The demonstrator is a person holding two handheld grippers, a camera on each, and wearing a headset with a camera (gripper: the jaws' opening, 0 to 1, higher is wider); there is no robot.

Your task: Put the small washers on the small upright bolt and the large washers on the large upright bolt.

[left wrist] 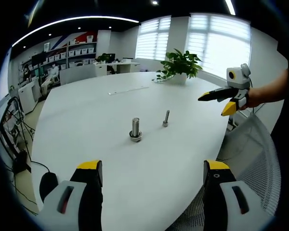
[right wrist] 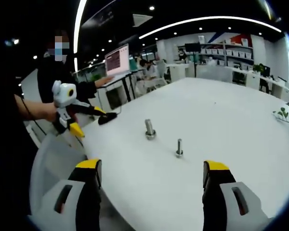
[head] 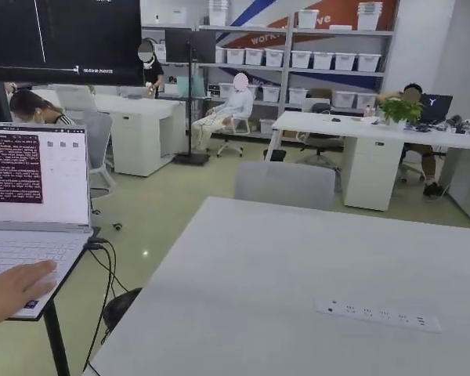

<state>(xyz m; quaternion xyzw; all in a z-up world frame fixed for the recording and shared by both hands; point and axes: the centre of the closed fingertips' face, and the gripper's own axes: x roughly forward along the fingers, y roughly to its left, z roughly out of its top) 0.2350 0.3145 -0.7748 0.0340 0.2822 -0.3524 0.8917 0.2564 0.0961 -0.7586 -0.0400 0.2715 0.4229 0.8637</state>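
While both tongs hung at the edge of the white desk (left wrist: pixel 86 101), nothing was between their jaws. In the left gripper view the left tongs (left wrist: pixel 152 167) rose at six o'clock, with the jaws spread wide and empty. Beyond them, near the middle of the view, the large bolt (left wrist: pixel 136 128) stood upright on the desk. It had a wider ring at its foot, and I could not tell whether this was a washer or the bolt's own head. The small bolt (left wrist: pixel 166 118) stood upright at about two o'clock from it, near but apart. At three o'clock the right tongs (left wrist: pixel 214 103) were gripped by a hand (left wrist: pixel 254 97), with the jaws parted and pointing toward nine o'clock. A plant (left wrist: pixel 180 65) stood on the far side of the desk at twelve o'clock.

In the right gripper view the right tongs' own jaws were also spread and empty. Here the small bolt was at about four o'clock from the large bolt. The left tongs appeared at nine o'clock with parted jaws, and a laptop (right wrist: pixel 118 60) showed at eleven o'clock.

In the head view another hand (head: pixel 16 288) rested on the laptop keyboard at eight o'clock. A power strip (head: pixel 376 316) lay on the desk at five o'clock, and a grey chair (head: pixel 284 184) stood just behind the desk's far edge.
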